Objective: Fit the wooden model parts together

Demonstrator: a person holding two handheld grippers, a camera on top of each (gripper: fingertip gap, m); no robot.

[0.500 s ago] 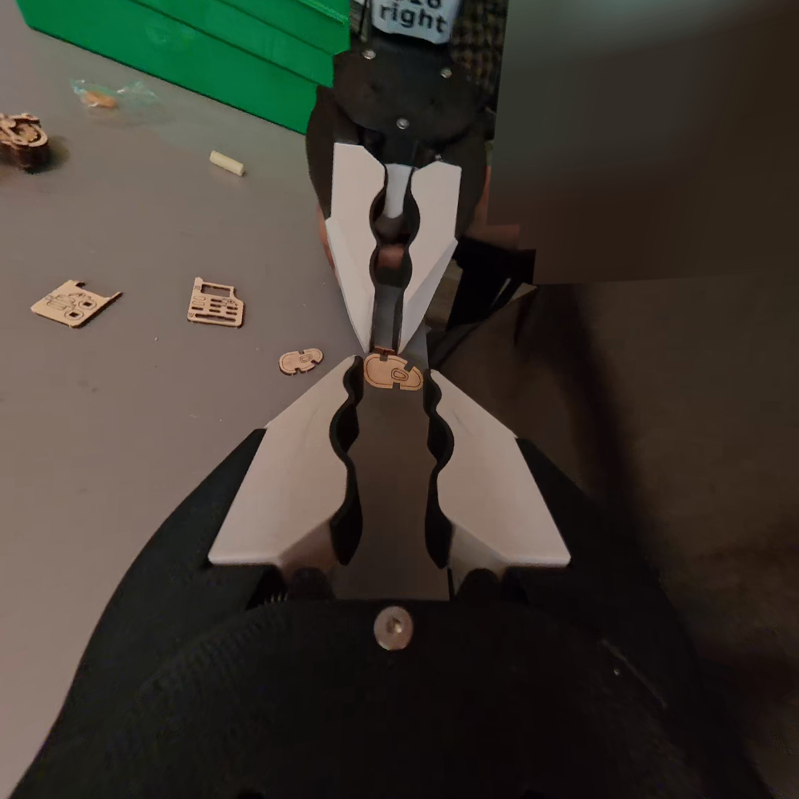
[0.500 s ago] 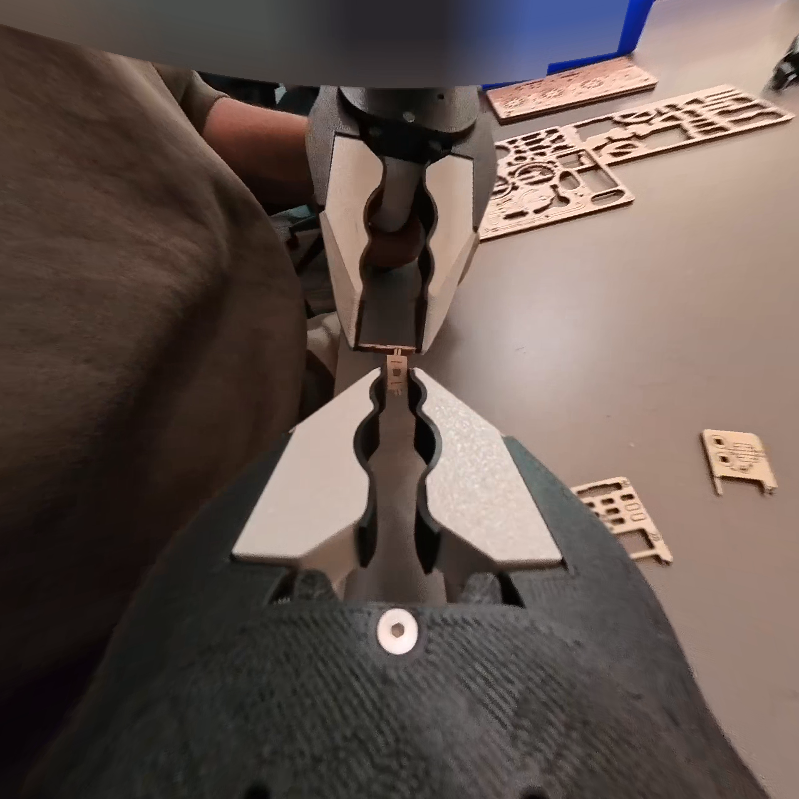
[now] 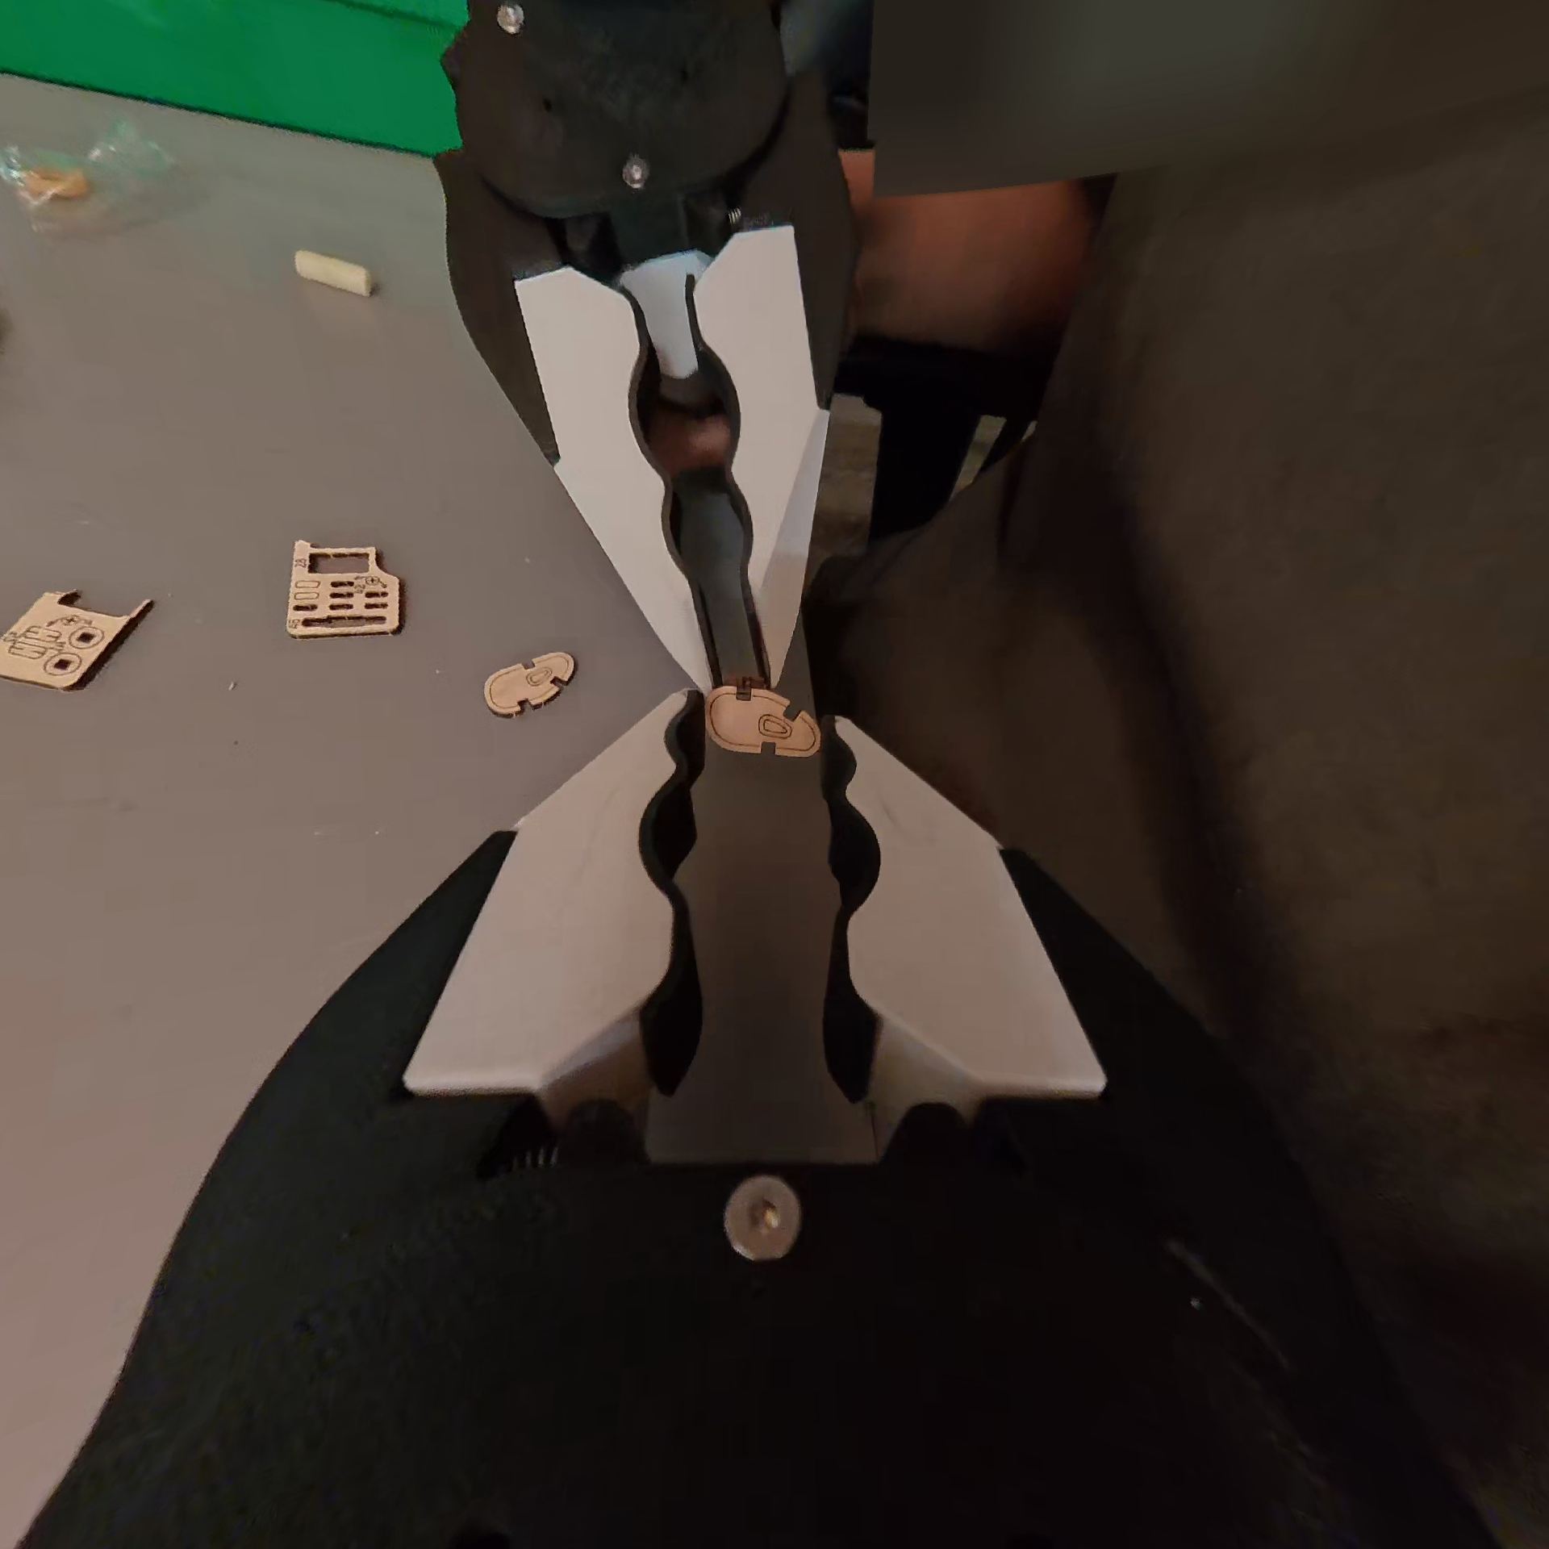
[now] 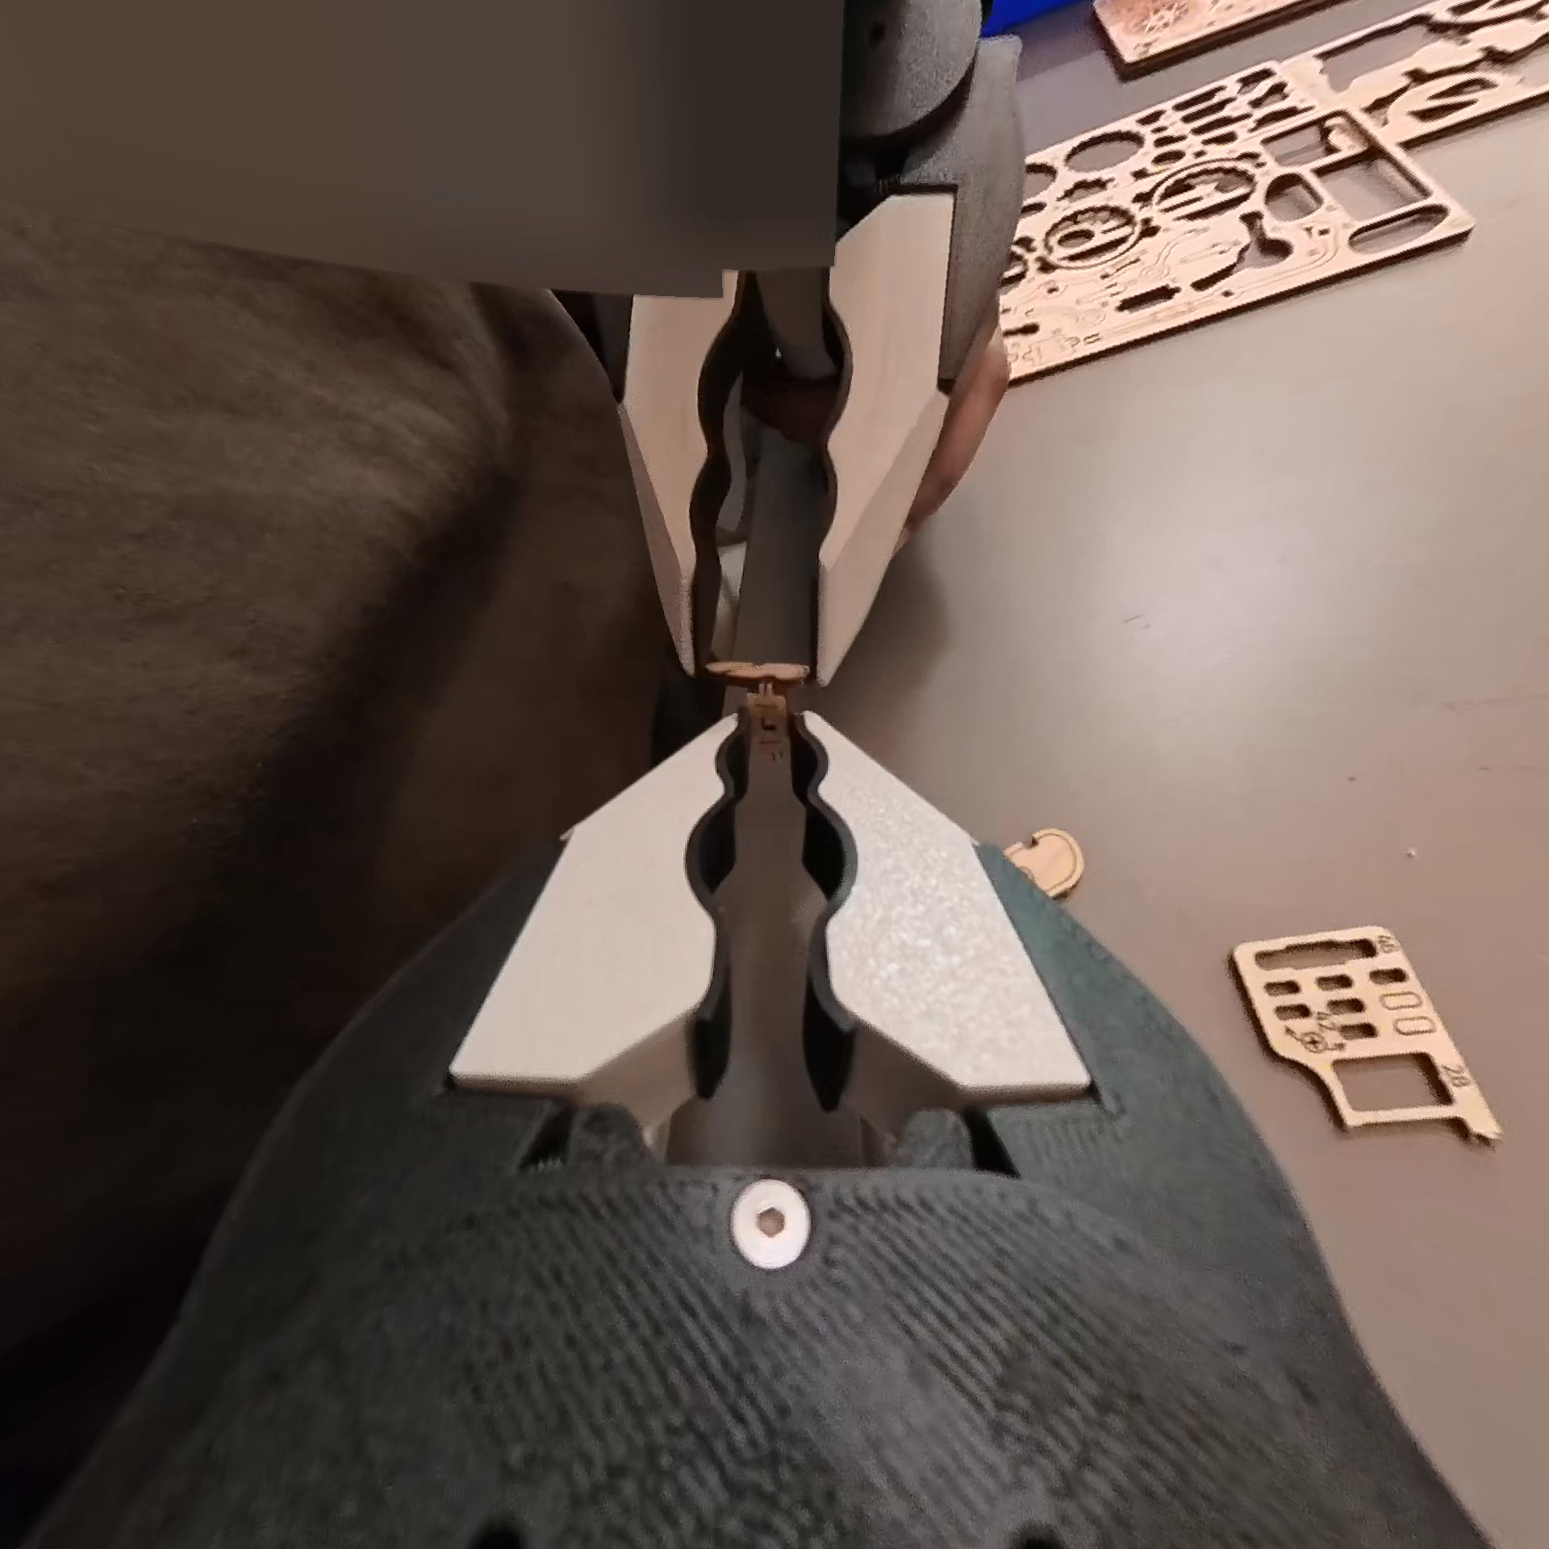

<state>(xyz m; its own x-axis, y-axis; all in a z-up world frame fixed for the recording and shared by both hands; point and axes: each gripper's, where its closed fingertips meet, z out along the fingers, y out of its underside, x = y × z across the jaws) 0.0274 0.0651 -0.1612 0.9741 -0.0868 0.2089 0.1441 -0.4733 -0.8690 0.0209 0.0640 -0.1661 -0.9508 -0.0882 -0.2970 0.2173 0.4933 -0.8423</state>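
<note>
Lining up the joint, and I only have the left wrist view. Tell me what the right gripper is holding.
Observer: The right gripper is shut on a narrow wooden strip, pinched at its fingertips. Your view shows only the strip's tip.
Operator: Report how it meets my oval piece.
Observer: In the right wrist view the oval piece shows edge-on between the fingertips of the left gripper. The strip's small end tab reaches that edge near its middle.
Operator: Name what lies beyond the left gripper.
Observer: Punched-out wooden sheets lie flat on the table.
</note>
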